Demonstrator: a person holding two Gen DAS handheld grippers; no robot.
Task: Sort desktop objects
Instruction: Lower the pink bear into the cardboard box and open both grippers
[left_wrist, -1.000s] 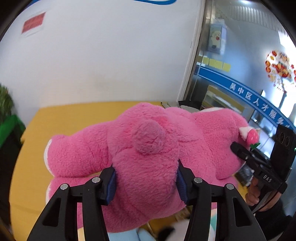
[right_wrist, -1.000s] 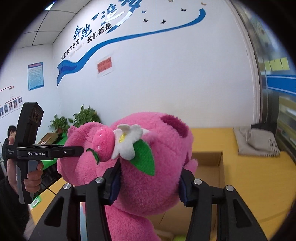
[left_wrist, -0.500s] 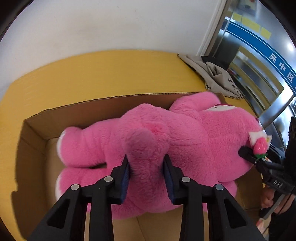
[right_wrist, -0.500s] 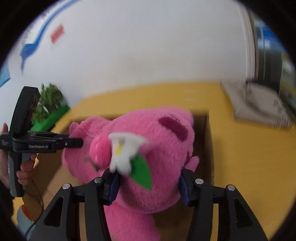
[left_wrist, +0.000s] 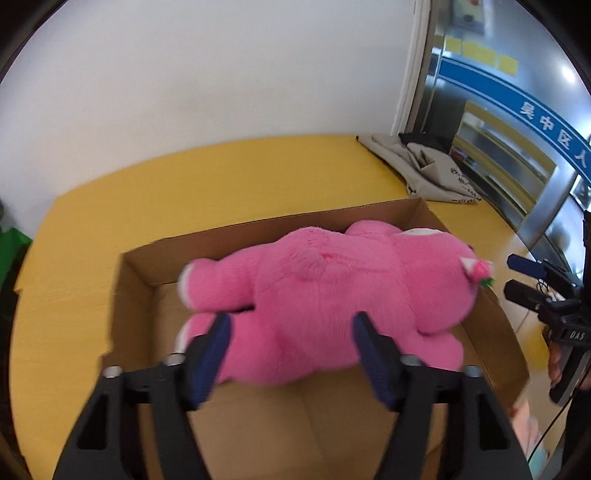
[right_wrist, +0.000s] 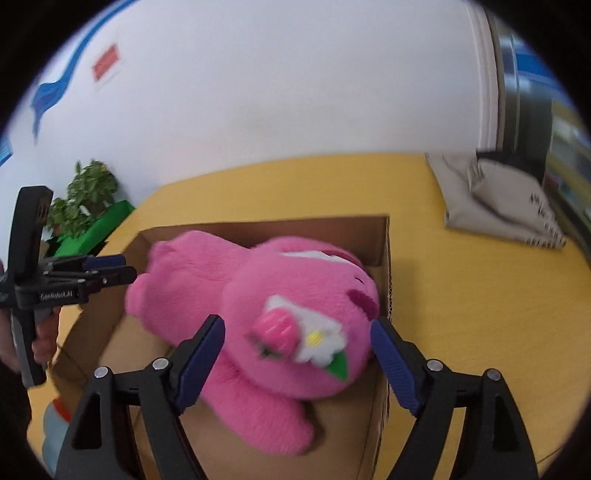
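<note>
The left gripper (left_wrist: 291, 347) fills the bottom of the left wrist view with its jaws spread wide, the blue pads (left_wrist: 210, 354) flanking the rump of the pink plush bear (left_wrist: 325, 295) without clearly pressing into it. The bear lies on its front in the middle of the frame, inside an open cardboard box (left_wrist: 133, 295), legs toward the left and head toward the right. At the right edge of that view the right gripper (left_wrist: 517, 277) reaches in, its two fingers parted and just clear of the flower on the bear's ear. In the right wrist view the right gripper (right_wrist: 295, 347) is likewise wide open at the bottom of the frame, one pad on either side of the bear's (right_wrist: 258, 302) head, which is blurred. The left gripper (right_wrist: 125, 269) shows at the left edge, open beside the bear's hind end. The box (right_wrist: 388, 266) sits on a yellow table (right_wrist: 461, 295). A beige cloth bag (right_wrist: 498, 199) lies at the upper right of the table, and a potted plant (right_wrist: 88, 188) stands at the upper left against the white wall (right_wrist: 277, 92).
</note>
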